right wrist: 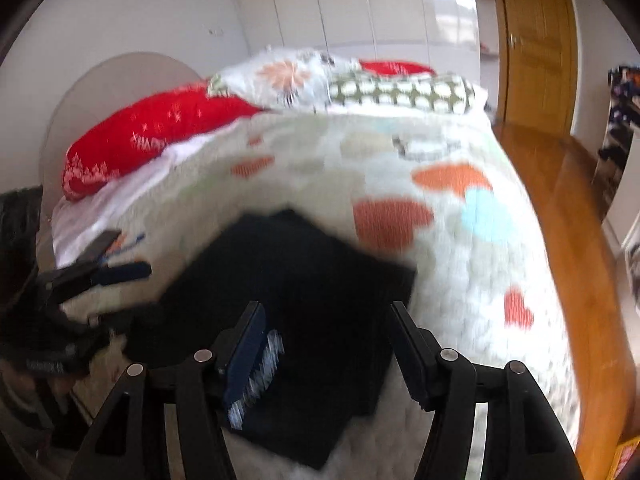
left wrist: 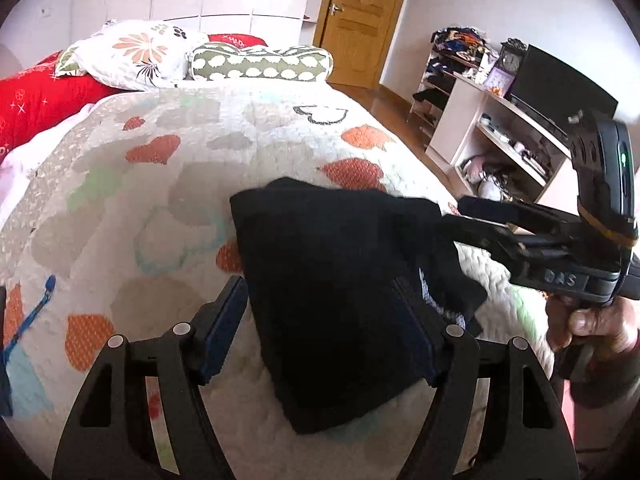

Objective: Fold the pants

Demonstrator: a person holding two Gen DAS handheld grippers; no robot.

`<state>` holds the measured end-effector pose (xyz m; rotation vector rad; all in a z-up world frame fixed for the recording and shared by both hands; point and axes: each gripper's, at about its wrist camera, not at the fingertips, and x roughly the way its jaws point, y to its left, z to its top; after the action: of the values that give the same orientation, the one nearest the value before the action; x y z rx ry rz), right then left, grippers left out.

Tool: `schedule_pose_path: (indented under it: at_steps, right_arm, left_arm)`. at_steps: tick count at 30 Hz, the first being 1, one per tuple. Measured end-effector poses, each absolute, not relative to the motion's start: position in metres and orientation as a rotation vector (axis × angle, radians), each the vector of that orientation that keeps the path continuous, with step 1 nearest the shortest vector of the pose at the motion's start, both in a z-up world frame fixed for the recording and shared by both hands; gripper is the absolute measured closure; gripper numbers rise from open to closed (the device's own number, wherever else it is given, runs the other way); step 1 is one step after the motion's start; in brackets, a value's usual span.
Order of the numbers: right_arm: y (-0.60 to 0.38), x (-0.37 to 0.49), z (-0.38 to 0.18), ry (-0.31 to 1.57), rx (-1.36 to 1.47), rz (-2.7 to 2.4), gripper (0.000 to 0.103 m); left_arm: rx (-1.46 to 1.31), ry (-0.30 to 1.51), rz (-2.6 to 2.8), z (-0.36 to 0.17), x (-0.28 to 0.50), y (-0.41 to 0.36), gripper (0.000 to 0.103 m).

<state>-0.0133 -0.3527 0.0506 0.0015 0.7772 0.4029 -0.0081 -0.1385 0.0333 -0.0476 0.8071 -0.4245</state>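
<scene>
Left gripper (left wrist: 332, 320) astride folded black pants (left wrist: 340, 280)

Right wrist view is motion-blurred throughout: black pants (right wrist: 296, 300) have soft edges, folds unreadable. White print on pants beside left finger of right gripper (right wrist: 328, 344) illegible. Left gripper (right wrist: 120, 268) cut off at frame's left edge. In left wrist view, hand (left wrist: 592, 320) cropped at right edge; shelf clutter (left wrist: 500, 152) too small to identify.

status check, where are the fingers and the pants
Left gripper open, right gripper open, neither gripping. Pants folded into a dark bundle on the bedspread. Nothing in the way.
</scene>
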Motion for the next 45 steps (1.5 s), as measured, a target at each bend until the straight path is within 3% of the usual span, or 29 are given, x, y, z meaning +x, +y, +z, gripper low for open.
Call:
schedule_pose_path:
  at_steps: [2, 10, 21, 24, 26, 29, 45]
  right_arm:
    - [-0.345, 0.005, 0.052, 0.763, 0.026, 0.411, 0.062]
    - [-0.309, 0.065, 0.000, 0.872, -0.038, 0.348, 0.067]
    - [-0.320, 0.020, 0.031, 0.852, -0.062, 0.320, 0.064]
    - [-0.327, -0.006, 0.020, 0.896, -0.097, 0.287, 0.064]
    - [-0.333, -0.019, 0.006, 0.908, -0.112, 0.262, 0.056]
    - [-0.352, -0.033, -0.007, 0.888, 0.004, 0.266, 0.054]
    - [-0.357, -0.048, 0.035, 0.837, 0.088, 0.269, 0.053]
  left_arm:
    - [-0.056, 0.826, -0.421, 0.026, -0.002, -0.144, 0.030]
    - [-0.039, 0.879, -0.386, -0.007, -0.001, -0.156, 0.028]
    - [-0.078, 0.892, -0.368, -0.009, -0.002, -0.153, 0.025]
    - [-0.077, 0.891, -0.359, -0.009, -0.004, -0.155, 0.025]
    - [-0.067, 0.890, -0.350, -0.009, -0.004, -0.157, 0.024]
    - [-0.040, 0.882, -0.331, -0.008, -0.007, -0.161, 0.024]
    - [-0.016, 0.821, -0.268, 0.021, -0.016, -0.152, 0.024]
